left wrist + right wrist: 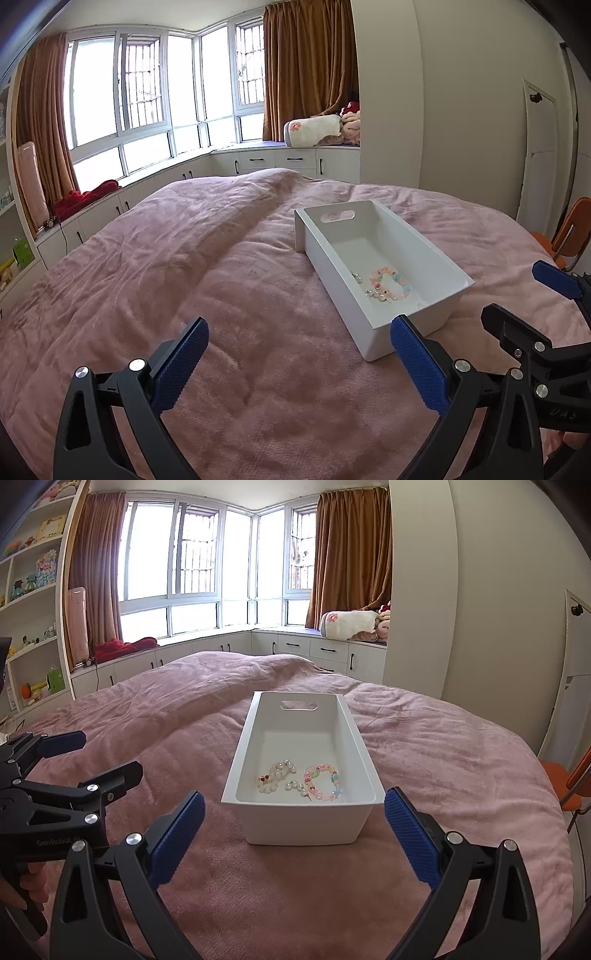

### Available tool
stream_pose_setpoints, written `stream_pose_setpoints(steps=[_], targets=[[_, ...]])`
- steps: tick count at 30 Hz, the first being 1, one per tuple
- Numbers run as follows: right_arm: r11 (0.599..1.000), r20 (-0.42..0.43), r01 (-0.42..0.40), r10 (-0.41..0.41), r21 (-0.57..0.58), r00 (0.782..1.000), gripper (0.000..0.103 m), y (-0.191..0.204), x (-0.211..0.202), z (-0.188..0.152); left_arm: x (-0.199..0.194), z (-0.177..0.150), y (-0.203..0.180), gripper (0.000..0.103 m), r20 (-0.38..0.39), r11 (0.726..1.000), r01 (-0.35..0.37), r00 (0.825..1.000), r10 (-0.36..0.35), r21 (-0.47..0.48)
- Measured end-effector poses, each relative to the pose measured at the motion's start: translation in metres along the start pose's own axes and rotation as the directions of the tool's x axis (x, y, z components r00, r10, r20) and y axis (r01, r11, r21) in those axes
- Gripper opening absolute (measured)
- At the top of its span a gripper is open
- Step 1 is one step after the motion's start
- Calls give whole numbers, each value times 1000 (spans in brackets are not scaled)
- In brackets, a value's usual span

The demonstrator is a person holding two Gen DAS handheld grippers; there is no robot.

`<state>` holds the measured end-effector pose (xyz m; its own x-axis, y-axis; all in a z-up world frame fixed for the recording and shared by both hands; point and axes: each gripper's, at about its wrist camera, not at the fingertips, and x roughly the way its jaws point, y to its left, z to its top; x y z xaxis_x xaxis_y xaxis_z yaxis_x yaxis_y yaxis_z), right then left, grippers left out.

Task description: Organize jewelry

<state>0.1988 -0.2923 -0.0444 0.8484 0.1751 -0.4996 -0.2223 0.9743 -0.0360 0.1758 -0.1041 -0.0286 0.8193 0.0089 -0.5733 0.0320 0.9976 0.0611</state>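
Smooth matt plastic bin [255, 738] on a fuzzy pink cloth blanket [443, 760].

**Black frames, blue ribbed pads**

The left gripper [299, 345] and the right gripper [293, 819] are built alike: black plastic arms with triangular cut-outs, round silver screw heads at the joints, and long blue fingers [177, 843] with a fine ribbed texture. White lettering reading "GenRobot" marks the left gripper's black body in the right wrist view.

bin [255, 731] on bed [443, 746]; bracelets [322, 781] inside, near end.
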Motion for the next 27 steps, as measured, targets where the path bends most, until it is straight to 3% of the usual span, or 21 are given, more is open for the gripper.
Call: stream_pose_setpoints(steps=[7,27], targets=[[1000,10,3,-3,4,1000,97,-1,-2,1,1,1,1,100,2,1000,-25,1000,25,-10],[1000,16,13,-12,-20,1000,98,3,-5,3,1,1,-6,100,9,1000,-7,1000,6,13]])
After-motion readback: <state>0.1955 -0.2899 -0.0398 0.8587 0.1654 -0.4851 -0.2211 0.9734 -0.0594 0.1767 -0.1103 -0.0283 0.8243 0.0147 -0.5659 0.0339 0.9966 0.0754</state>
